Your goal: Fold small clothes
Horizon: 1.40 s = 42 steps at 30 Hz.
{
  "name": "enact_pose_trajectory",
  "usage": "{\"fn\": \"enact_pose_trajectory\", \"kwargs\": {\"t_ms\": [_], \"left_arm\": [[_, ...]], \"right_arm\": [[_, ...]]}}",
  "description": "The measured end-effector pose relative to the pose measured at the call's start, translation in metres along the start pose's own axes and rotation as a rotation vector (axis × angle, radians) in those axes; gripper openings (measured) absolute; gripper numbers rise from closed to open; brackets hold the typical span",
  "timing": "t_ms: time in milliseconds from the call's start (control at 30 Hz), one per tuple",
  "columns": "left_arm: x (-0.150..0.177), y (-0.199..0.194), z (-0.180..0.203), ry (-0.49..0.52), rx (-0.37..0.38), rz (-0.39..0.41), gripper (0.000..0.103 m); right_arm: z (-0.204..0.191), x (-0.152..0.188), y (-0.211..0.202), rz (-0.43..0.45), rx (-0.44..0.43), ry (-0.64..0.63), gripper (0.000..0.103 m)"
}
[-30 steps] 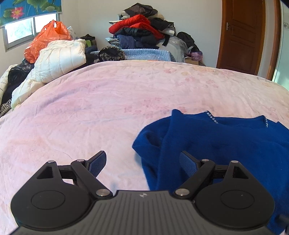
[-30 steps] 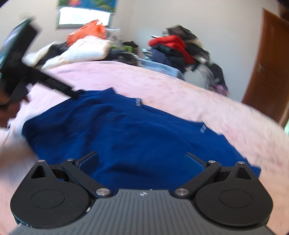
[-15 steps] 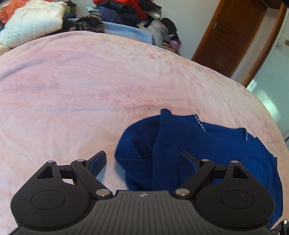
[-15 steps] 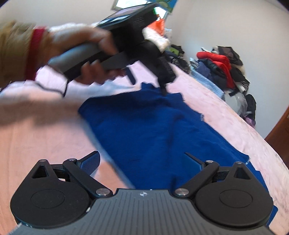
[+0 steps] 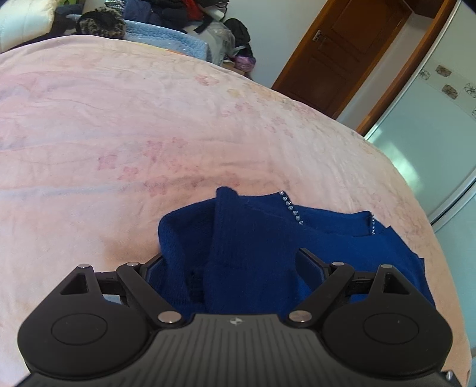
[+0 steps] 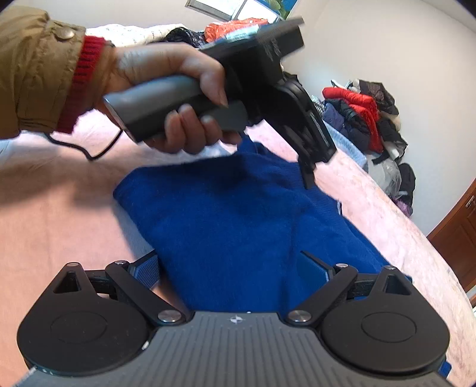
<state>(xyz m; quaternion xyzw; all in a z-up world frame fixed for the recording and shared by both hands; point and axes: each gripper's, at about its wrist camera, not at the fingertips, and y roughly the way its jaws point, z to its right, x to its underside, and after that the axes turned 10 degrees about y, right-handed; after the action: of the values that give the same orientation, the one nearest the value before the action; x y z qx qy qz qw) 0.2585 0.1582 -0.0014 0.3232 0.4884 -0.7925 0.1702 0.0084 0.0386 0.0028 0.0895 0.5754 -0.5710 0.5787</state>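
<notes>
Now the blue sweater (image 5: 267, 253) lies between both grippers' wide-apart jaws.

This is a home bedroom: a wide bed (image 5: 148, 134) under a pink floral blanket, heaps of coats and clothing (image 6: 366, 113) stacked along the white wall, a brown wooden door (image 5: 336, 56), and a curtained window (image 6: 217, 4).

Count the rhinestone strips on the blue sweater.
2, both at the sweater's neckline in the left wrist view: one strip left, one right. Folds may hide more.
</notes>
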Motion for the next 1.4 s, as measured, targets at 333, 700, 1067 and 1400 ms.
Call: {"fn": "enact_pose_trajectory", "kwargs": {"t_ms": [333,700,1067,1400], "left_arm": [[-0.010,0.014,-0.009,-0.047,0.011,-0.014,0.028],[-0.009,-0.002,0.025,0.016,-0.151,0.008,0.012],[-0.019,-0.015,0.115,0.261,-0.443,0.054,0.013],[-0.023,-0.017,0.152,0.341,-0.486,0.066,0.013]], "right_arm": [[-0.044,-0.007,0.011,0.095,0.118,-0.132,0.058],[-0.010,-0.012,-0.012,0.095,-0.035,0.056,0.007],[0.070,0.006,-0.057,0.155,-0.141,0.419,0.007],[0.116,0.043,-0.079,0.175,-0.187,0.631,0.007]]}}
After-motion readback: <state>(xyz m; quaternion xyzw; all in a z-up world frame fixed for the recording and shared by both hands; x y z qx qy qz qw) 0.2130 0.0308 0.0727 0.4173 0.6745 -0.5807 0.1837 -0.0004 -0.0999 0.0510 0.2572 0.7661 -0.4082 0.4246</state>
